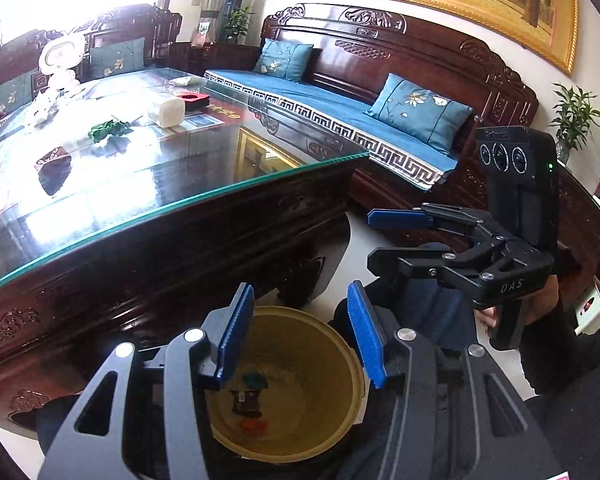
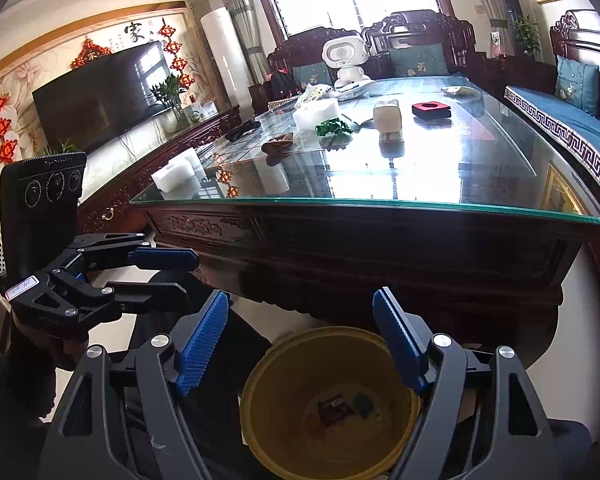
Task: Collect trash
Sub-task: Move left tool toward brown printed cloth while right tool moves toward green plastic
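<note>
A yellow trash bin (image 1: 324,420) stands on the floor below the table's near edge; it also shows in the right wrist view (image 2: 268,432). Small wrappers (image 2: 336,407) lie at its bottom. My left gripper (image 1: 300,336) is open and empty above the bin. My right gripper (image 2: 300,344) is open and empty above it too, and shows from the side in the left wrist view (image 1: 384,240). On the glass table top (image 2: 420,176) lie a crumpled green wrapper (image 2: 333,126) and a brown wrapper (image 2: 277,143); both show in the left wrist view, green (image 1: 107,129) and brown (image 1: 52,159).
On the table stand a white jar (image 2: 388,117), a red and black ashtray (image 2: 431,109), white foam blocks (image 2: 178,172), a small white robot (image 2: 346,60) and a black cable (image 2: 242,128). A carved sofa with blue cushions (image 1: 380,112) runs along the right. A TV (image 2: 100,92) stands at the left.
</note>
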{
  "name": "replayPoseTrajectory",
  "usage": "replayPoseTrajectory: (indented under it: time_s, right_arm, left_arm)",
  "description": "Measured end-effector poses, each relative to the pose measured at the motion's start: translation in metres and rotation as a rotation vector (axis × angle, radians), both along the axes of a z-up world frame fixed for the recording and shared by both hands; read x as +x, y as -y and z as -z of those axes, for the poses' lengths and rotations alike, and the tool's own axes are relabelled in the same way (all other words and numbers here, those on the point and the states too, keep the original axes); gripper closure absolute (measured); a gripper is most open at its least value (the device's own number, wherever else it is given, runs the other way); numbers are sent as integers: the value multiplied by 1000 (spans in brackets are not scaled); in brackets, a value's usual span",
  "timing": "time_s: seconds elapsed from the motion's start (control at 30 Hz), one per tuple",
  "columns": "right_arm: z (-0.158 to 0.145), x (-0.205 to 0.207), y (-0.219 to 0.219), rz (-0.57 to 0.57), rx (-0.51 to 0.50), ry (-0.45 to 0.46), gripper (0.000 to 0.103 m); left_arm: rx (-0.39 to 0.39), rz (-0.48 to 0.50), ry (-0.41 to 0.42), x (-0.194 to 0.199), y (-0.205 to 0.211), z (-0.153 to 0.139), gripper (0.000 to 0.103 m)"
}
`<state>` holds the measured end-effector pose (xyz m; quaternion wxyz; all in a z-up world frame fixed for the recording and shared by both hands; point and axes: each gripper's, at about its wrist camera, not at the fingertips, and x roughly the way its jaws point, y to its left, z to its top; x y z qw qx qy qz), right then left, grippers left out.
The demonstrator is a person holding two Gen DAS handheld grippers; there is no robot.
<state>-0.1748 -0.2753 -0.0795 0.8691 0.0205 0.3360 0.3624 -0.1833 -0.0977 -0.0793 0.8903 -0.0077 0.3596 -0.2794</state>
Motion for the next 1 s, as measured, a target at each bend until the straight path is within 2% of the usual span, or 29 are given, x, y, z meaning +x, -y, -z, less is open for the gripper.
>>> replayPoseTrajectory:
  time_s: [0.27,0.47,0.73,1.0]
  right_arm:
    - [-8,17,-6,-11,11,12,30]
    - [-18,39,-18,-8,17,24,30]
    - [-35,73,-38,-30,33,49,30]
    - [-43,118,-49,1,71,36,17]
  left_arm:
    - [-25,-76,6,23,-21,-6,53]
    - [-4,-188,65,53,-45,-22,39]
    - [-58,-315,47,110,-85,-31,38]
    - [-56,-352,34,146,-99,-30,29]
